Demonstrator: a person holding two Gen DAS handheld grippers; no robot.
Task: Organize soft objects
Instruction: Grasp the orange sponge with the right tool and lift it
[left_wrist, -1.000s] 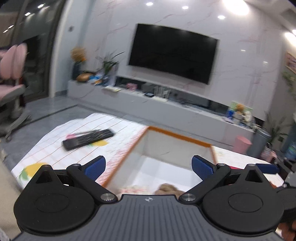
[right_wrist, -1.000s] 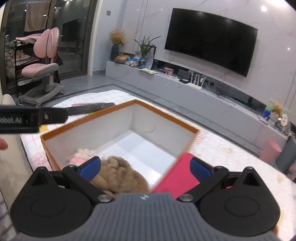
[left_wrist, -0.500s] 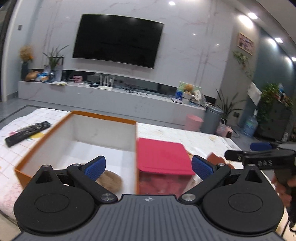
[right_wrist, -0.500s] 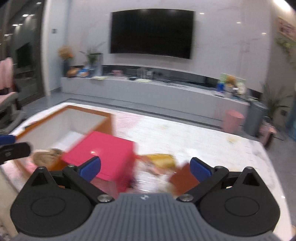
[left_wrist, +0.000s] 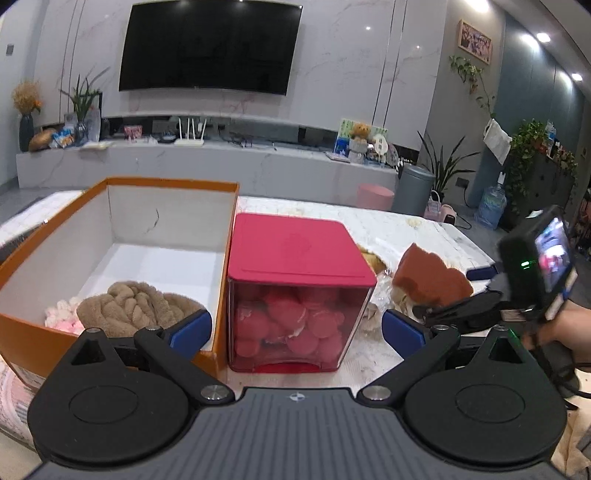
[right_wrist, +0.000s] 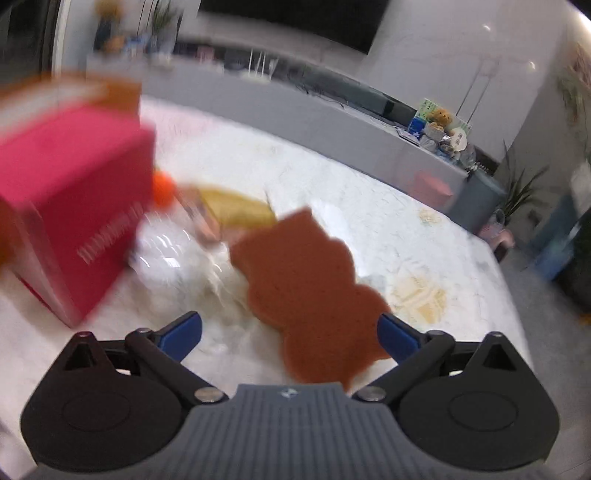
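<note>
Since a second ago both cameras have swung rightward off the orange-rimmed cardboard box (left_wrist: 110, 229), and the right gripper (right_wrist: 290, 334) now sits over a flat, rust-brown, scallop-edged sponge piece (right_wrist: 306, 291). The step in hand looks like reaching for this next soft item. The sponge lies between the wide-apart right fingers, nearer the right one, beside the red-lidded clear plastic cube (left_wrist: 295, 291). Next it probably calls for closing on it. The left gripper (left_wrist: 295, 330) hovers with fingers spread, empty, before the cube.
</note>
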